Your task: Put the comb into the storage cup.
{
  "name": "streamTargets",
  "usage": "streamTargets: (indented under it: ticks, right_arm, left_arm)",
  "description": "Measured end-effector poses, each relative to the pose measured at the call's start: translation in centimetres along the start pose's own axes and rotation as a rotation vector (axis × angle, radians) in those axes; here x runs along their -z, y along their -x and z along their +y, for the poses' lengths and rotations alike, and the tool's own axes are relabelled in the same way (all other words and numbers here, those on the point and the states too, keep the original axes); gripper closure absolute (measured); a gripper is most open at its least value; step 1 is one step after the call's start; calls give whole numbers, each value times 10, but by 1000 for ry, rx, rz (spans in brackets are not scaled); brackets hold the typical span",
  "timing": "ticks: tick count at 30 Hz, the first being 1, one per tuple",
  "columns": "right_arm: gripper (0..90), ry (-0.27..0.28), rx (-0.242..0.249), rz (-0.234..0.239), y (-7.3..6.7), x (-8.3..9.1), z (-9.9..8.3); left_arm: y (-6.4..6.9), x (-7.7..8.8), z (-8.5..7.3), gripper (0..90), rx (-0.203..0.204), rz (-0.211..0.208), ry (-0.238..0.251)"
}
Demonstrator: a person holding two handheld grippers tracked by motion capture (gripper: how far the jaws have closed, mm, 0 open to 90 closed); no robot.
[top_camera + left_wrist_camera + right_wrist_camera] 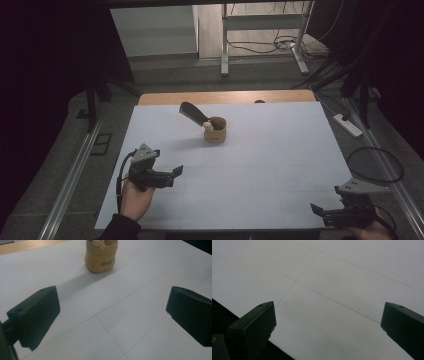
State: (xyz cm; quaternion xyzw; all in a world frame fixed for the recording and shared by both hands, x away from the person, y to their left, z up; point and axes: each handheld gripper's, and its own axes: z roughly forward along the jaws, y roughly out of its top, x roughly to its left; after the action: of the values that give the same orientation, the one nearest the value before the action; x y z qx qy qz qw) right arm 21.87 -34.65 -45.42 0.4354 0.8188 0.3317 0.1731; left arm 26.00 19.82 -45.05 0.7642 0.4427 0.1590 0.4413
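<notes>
I am holding my left tongs (176, 173) wide apart and empty, low over the near left part of the bench (280, 150), pointing toward the small tan holder (215, 130). That holder is standing upright near the middle of the far half of the white sheet, well apart from both tongs, with a dark comb-like tool (194, 114) leaning out of it up and to the left, beside something pale that I cannot make out. In the left gripper view the holder (101, 257) is sitting straight ahead between my jaws, so I judge I am lining up a reach; to do it well I should be keeping the jaws wide, coming in level, and steadying the light holder so it does not tip. My right tongs (316, 210) are hovering wide and empty over the near right corner. Around the bench, grey floor, trailing cables and a pale frame are lying in dim light.
</notes>
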Motion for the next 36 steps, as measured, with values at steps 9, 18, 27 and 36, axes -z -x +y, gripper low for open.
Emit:
streamTargets:
  ticks: [9,18,27,36]
  right_arm:
    - [0,0,2,-2,0,0,0]
    - [0,-4,1,-1,0,0,0]
    - [0,-3,-1,-1,0,0,0]
    - [0,-6,-2,-3,0,0,0]
  left_arm:
    - [1,11,-8,0,18,9,7]
    - [1,23,-19,0,34,21,6]
    - [1,34,-30,1,54,21,6]
    - [4,44,-38,2,54,45,-2]
